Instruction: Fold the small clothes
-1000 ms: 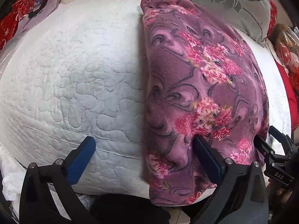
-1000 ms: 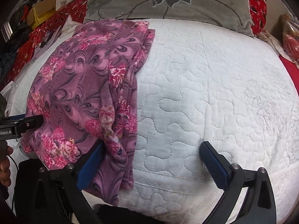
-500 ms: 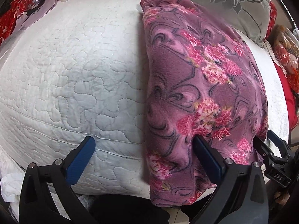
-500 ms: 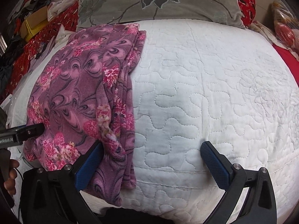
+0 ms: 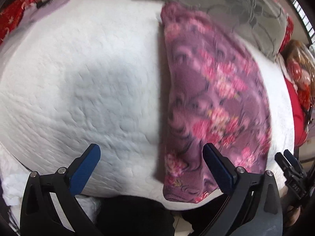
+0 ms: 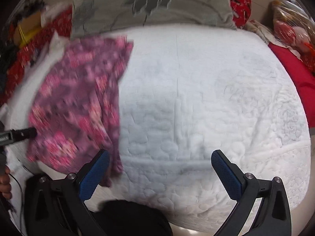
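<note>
A purple fleece garment (image 5: 214,102) with pink flowers lies folded lengthwise on the white quilted bed (image 5: 82,82), its near end hanging over the front edge. My left gripper (image 5: 151,165) stands open above the bed's near edge, its right finger just over the garment's near part, nothing held. In the right wrist view the same garment (image 6: 78,106) lies at the left. My right gripper (image 6: 160,168) is open over bare quilt (image 6: 206,98), its left finger close to the garment's right edge. Both views are blurred by motion.
A grey flowered pillow (image 6: 151,5) lies along the far side of the bed. Red patterned bedding (image 5: 13,13) and loose items lie at the left. Wrapped packages (image 6: 291,31) sit at the far right. A hand (image 6: 5,182) shows at the left edge.
Both grippers have pulled back and up from the garment; more of the bed and pillow shows. The garment lies as before. Both stay open.
</note>
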